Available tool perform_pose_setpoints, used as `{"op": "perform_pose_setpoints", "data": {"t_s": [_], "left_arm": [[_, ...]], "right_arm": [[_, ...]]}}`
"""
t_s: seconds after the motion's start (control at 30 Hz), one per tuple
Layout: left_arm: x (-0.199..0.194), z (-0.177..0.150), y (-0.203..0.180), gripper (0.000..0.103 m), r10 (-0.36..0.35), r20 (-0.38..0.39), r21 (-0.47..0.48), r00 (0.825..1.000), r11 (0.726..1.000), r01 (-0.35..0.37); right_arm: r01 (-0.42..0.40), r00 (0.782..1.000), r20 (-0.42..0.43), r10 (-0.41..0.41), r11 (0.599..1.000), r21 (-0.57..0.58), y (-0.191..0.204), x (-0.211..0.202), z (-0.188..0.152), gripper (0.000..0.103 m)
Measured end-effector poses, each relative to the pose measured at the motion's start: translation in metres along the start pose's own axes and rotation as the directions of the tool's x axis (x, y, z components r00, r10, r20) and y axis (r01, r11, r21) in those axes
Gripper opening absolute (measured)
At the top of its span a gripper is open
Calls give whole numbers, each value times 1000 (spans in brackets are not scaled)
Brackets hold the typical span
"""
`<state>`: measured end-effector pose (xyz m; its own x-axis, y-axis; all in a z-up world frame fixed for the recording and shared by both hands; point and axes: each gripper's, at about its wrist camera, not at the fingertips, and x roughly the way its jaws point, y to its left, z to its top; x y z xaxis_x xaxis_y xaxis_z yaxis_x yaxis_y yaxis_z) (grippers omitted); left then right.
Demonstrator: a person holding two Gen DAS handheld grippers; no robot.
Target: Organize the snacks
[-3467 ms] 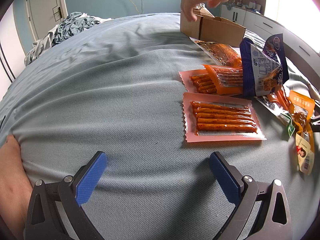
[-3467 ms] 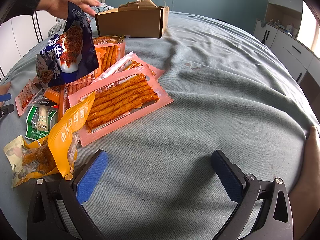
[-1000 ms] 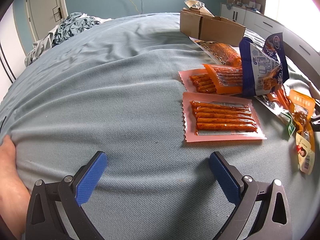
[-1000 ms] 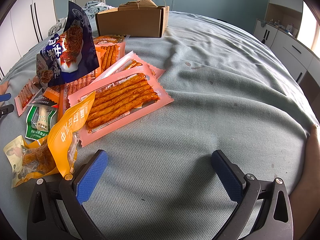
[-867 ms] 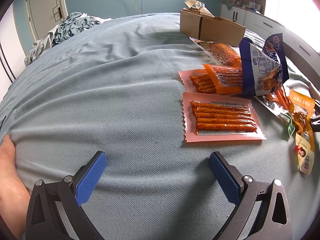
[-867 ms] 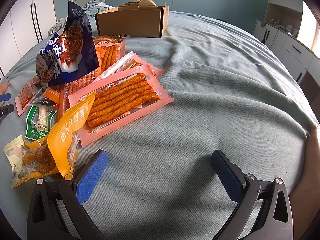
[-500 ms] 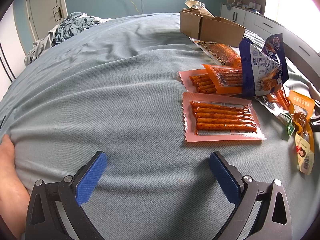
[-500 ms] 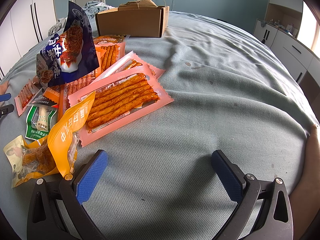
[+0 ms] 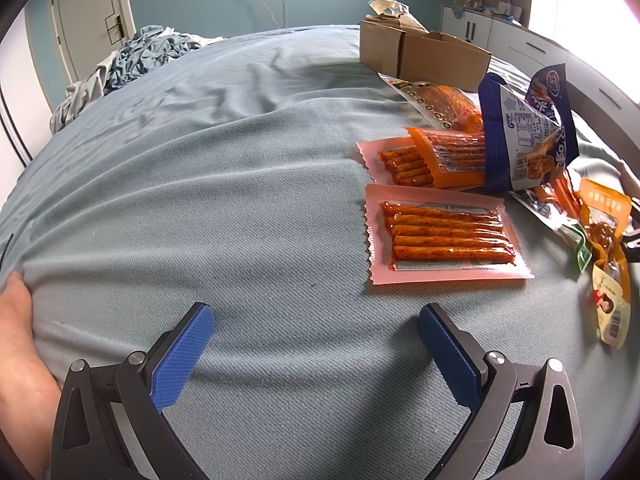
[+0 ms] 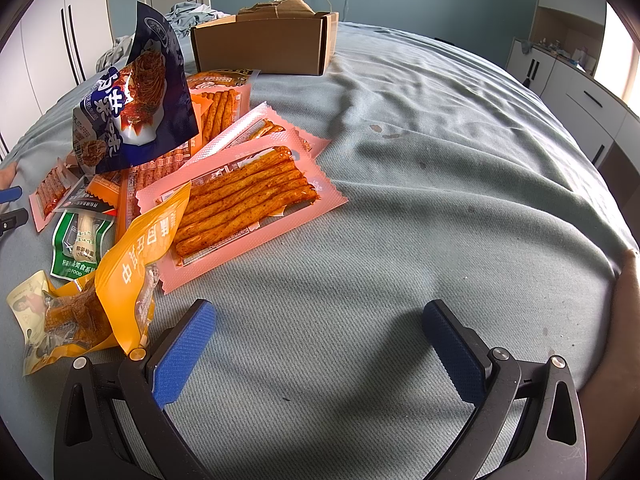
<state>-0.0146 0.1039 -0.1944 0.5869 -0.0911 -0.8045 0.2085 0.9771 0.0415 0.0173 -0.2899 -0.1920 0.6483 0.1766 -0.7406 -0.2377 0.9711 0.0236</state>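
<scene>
Snack packs lie in a loose pile on a blue-grey bedspread. A pink pack of spicy sticks (image 9: pixel 444 236) lies flat ahead and right of my left gripper (image 9: pixel 316 336), which is open and empty. Behind it lie an orange pack (image 9: pixel 448 156) and a dark blue bag (image 9: pixel 524 128) standing up. In the right wrist view another pink pack (image 10: pixel 244 204) lies ahead and left of my right gripper (image 10: pixel 320 332), open and empty. A yellow-orange pouch (image 10: pixel 128 268) lies by its left finger, near a green pack (image 10: pixel 80 244) and the blue bag (image 10: pixel 136 100).
An open cardboard box (image 10: pixel 264 48) stands at the far side of the pile; it also shows in the left wrist view (image 9: pixel 424 56). Crumpled bedding (image 9: pixel 132 60) lies at the far left. White drawers (image 10: pixel 592 104) stand beyond the bed's right edge.
A hand that reached over the box and blue bag 3.5 s ago has gone. Over the last second nothing has moved.
</scene>
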Motion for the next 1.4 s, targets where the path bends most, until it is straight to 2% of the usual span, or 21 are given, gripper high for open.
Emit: {"op": "perform_pose_setpoints", "data": {"t_s": [0.27,0.37,0.53,0.6,0.7,0.77,0.8,0.83,0.87,0.9,0.97,1.0,1.03,1.13,1.2,1.27,1.33,1.4], "left_arm": [[-1,3,0,103,-13,-3,-12,1000,1000,13],[-3,3,-2,103,8,-12,-12,1000,1000,-8],[-7,9,-4,103,55,-108,-88,993,994,-64],[-12,14,-6,103,75,-139,-89,987,992,-88],[-30,21,-11,103,104,-104,-76,989,991,-113],[-41,31,-15,103,108,-86,-51,990,992,-112],[-45,37,-18,103,104,-90,-35,990,994,-108],[-52,46,-22,103,108,-105,-6,989,994,-109],[-57,52,-23,103,116,-113,12,987,993,-115],[-68,62,-26,103,135,-107,43,985,990,-131],[-86,76,-31,103,167,-85,91,982,983,-160],[-97,84,-34,103,184,-79,120,980,977,-174],[-110,94,-36,103,190,-61,145,980,973,-180],[-148,116,-42,103,183,-2,190,983,965,-179],[-163,132,-44,103,152,2,177,988,973,-150],[-172,144,-40,103,103,-27,85,994,991,-101],[-176,151,-38,103,59,-76,-15,995,998,-60],[-181,152,-40,103,27,-87,-57,996,998,-32]], "right_arm": [[-1,1000,0,1,1000,0,0,0,0,103],[0,1000,0,0,1000,0,0,0,0,103],[0,1000,4,0,1000,1,0,0,0,103],[-1,1000,2,1,1000,3,0,1,0,103],[39,999,-10,-39,999,-18,7,3,3,103],[34,999,-38,-35,999,-20,7,4,7,103],[-6,993,-116,5,1000,-14,3,4,14,103],[-45,979,-202,40,999,-20,-1,4,20,103],[-64,967,-248,56,998,-25,-3,3,23,103],[-82,933,-354,65,996,-32,-7,-1,27,103],[-58,894,-445,44,998,-18,-14,-14,29,103],[-7,883,-470,1,1000,-11,-20,-32,32,103],[16,881,-472,-18,1000,-8,-21,-44,36,103],[83,885,-456,-89,996,-33,-15,-90,57,103],[115,900,-418,-120,993,-37,2,-127,83,103],[146,929,-341,-142,989,-14,20,-164,106,103],[169,944,-290,-158,986,12,34,-194,121,103],[175,956,-247,-158,983,48,47,-220,130,103]]}}
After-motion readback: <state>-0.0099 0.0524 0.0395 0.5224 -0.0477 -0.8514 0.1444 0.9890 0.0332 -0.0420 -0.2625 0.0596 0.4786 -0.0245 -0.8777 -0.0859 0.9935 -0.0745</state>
